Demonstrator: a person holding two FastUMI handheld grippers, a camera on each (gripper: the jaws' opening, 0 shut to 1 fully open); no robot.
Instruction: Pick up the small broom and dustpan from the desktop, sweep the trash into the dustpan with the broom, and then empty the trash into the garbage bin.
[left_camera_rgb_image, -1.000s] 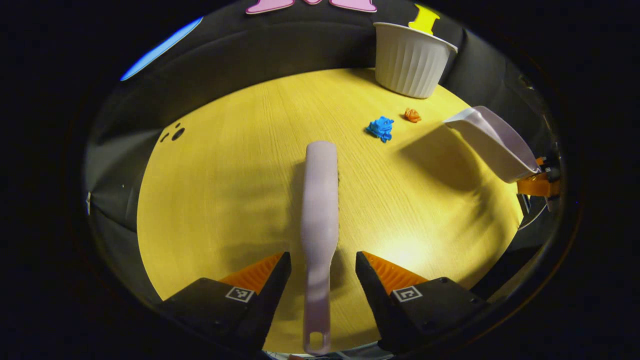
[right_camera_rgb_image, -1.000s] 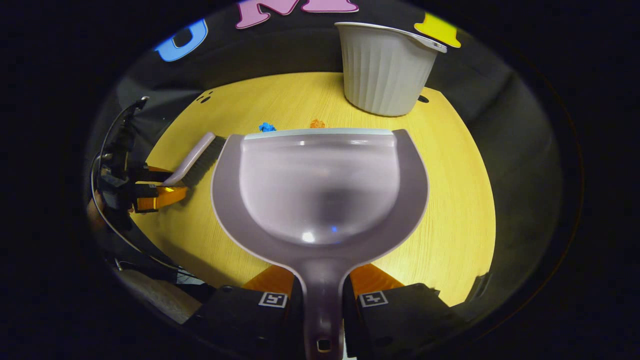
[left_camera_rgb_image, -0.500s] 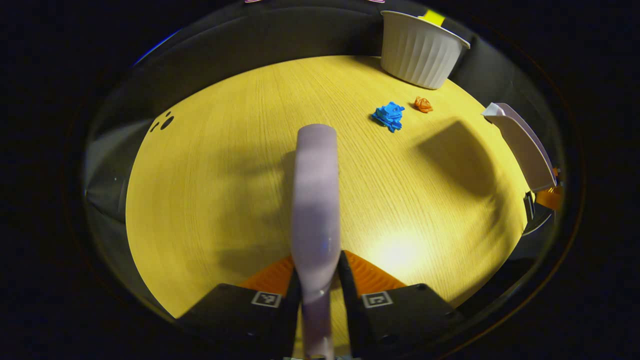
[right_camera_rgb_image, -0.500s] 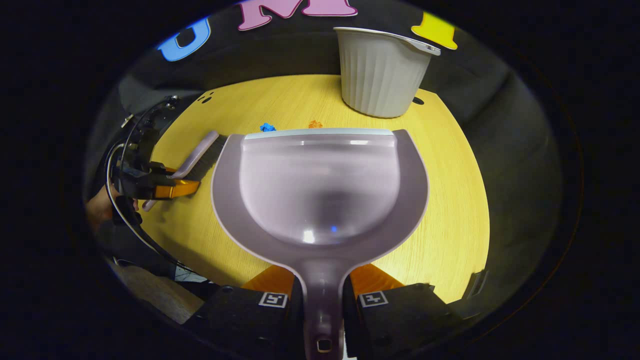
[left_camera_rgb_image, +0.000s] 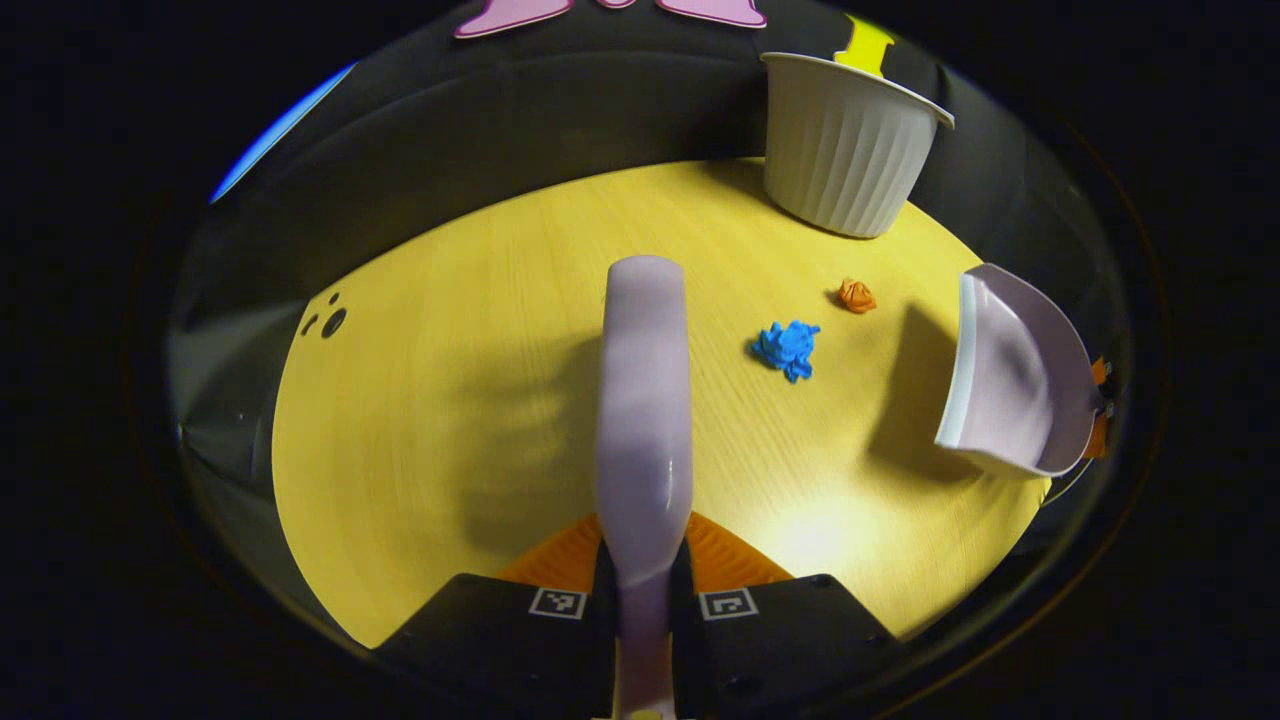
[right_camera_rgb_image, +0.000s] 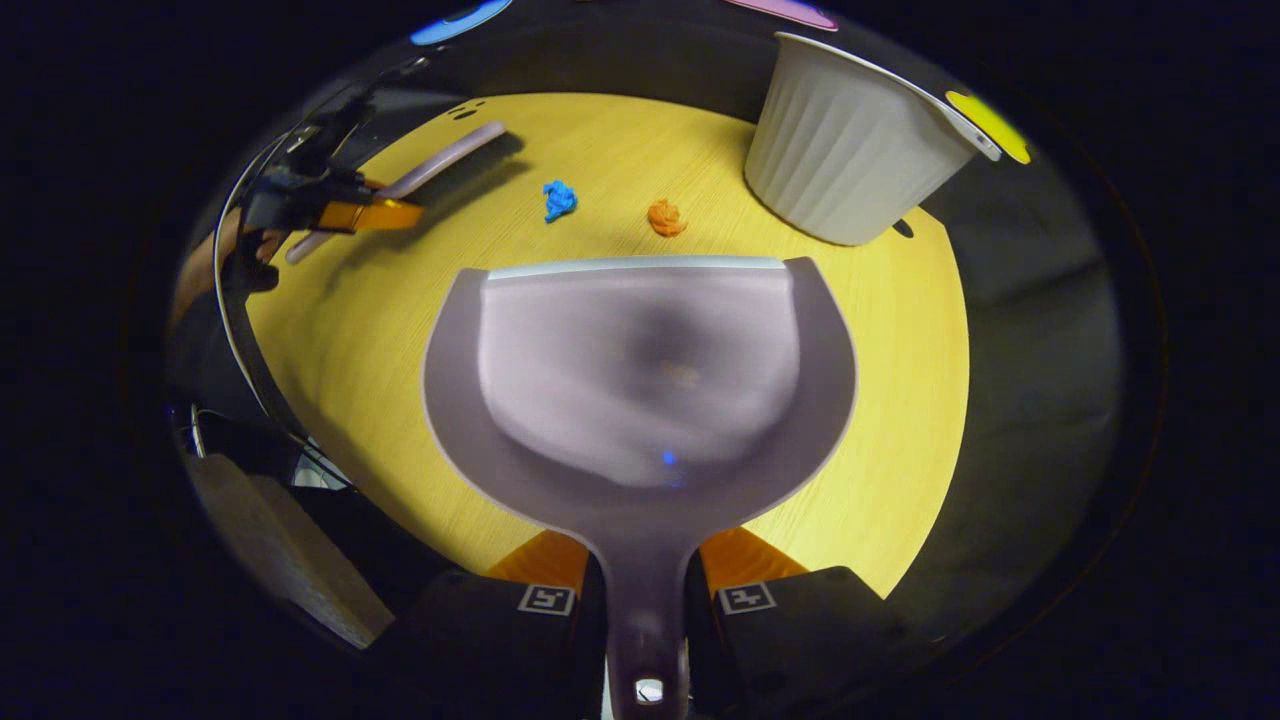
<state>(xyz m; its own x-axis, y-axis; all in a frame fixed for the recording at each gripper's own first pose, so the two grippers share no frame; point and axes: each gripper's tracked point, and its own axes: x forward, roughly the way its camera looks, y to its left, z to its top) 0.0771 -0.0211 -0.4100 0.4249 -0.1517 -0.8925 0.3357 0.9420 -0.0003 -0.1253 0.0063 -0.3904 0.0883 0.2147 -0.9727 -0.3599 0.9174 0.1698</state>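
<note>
Your left claw (left_camera_rgb_image: 643, 590) is pinched tight on the handle of the small broom (left_camera_rgb_image: 645, 400), both fingers pressing its sides; the pale lilac back of the broom runs straight away from you above the yellow wood surface (left_camera_rgb_image: 450, 400). Seen from the right gripper view, that same left claw (right_camera_rgb_image: 385, 213) sits at the far left edge of the surface, with the broom (right_camera_rgb_image: 440, 160) angled out from it and your hand (right_camera_rgb_image: 215, 260) behind it.

Your right claw (right_camera_rgb_image: 643, 590) is closed on the handle of the dustpan (right_camera_rgb_image: 640, 370), fingers flush against it on both sides. The pan's open mouth faces forward, and its tray looks bare. In the left gripper view the dustpan (left_camera_rgb_image: 1010, 385) hangs at the right, raised off the surface and tipped, casting a shadow beneath it.

Beyond the pan's front lip lie two bits of trash on the surface: a crumpled blue scrap (right_camera_rgb_image: 559, 199) and an orange scrap (right_camera_rgb_image: 664, 217), near each other but apart. The white ribbed garbage bin (right_camera_rgb_image: 850, 150) stands upright at the far right, beyond the orange scrap.
</note>
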